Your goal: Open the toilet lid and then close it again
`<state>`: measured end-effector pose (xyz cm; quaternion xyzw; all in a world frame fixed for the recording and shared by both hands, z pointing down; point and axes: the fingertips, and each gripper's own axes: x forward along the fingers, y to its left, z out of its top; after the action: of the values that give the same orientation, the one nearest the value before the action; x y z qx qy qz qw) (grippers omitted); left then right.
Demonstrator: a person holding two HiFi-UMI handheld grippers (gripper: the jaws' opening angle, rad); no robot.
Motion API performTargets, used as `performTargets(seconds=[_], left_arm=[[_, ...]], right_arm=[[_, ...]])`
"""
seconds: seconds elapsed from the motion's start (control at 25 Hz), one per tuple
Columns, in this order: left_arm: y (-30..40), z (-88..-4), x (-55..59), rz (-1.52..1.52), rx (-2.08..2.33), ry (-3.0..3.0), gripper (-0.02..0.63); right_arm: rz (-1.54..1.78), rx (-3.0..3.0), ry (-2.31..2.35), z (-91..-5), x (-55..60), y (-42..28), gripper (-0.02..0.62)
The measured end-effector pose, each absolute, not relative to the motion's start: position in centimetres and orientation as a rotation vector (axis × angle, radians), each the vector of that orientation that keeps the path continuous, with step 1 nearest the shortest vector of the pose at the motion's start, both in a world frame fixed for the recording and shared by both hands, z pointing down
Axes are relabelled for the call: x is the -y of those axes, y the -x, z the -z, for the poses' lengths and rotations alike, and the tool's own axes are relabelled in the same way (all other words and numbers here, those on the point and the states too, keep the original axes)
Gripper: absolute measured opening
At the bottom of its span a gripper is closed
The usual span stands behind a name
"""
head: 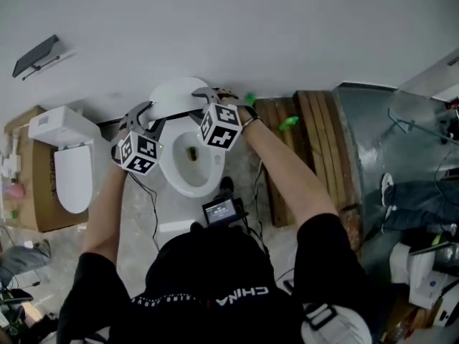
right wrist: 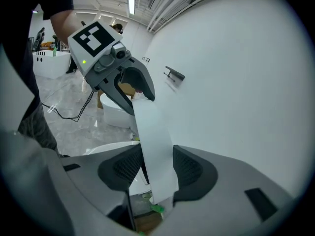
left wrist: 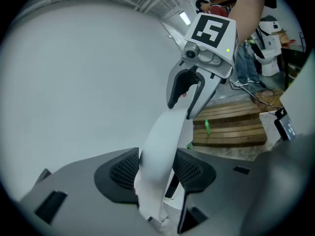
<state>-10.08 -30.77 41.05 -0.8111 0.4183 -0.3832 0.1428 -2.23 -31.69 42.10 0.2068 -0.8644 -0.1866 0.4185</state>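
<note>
The white toilet lid (head: 174,95) stands raised over the open bowl (head: 188,165), close to the white wall. My left gripper (head: 145,115) is shut on the lid's left edge and my right gripper (head: 206,97) is shut on its right edge. In the left gripper view the lid's rim (left wrist: 160,139) runs up between the pads of the left gripper (left wrist: 155,168) to the right gripper (left wrist: 181,109) at the far side. In the right gripper view the rim (right wrist: 153,134) fills the gap of the right gripper (right wrist: 156,170) and leads to the left gripper (right wrist: 139,98).
A second white toilet (head: 68,160) sits on a cardboard box at the left. A wooden pallet (head: 308,145) with a green object (head: 288,123) lies right of the bowl, then a metal sheet (head: 384,145). A dark holder (head: 36,56) hangs on the wall.
</note>
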Motion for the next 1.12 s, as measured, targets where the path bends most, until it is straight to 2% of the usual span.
performTargets(seconds=[0.2, 0.6, 1.12], left_arm=[[9.2, -43.3, 26.5, 1.146, -1.116, 2.334, 0.206], [8.1, -47.8, 20.7, 1.217, -0.996, 2.355, 0.224], [6.3, -55.6, 14.1, 1.224, -0.977, 2.252, 0.235]], right_arm=[[0.393, 2.127, -0.602, -44.4, 28.4, 0.9, 0.23], [0.377, 1.996, -0.518, -49.5, 23.3, 0.0, 0.244], [0.566, 2.094, -0.476, -56.8, 16.8, -1.4, 0.259]])
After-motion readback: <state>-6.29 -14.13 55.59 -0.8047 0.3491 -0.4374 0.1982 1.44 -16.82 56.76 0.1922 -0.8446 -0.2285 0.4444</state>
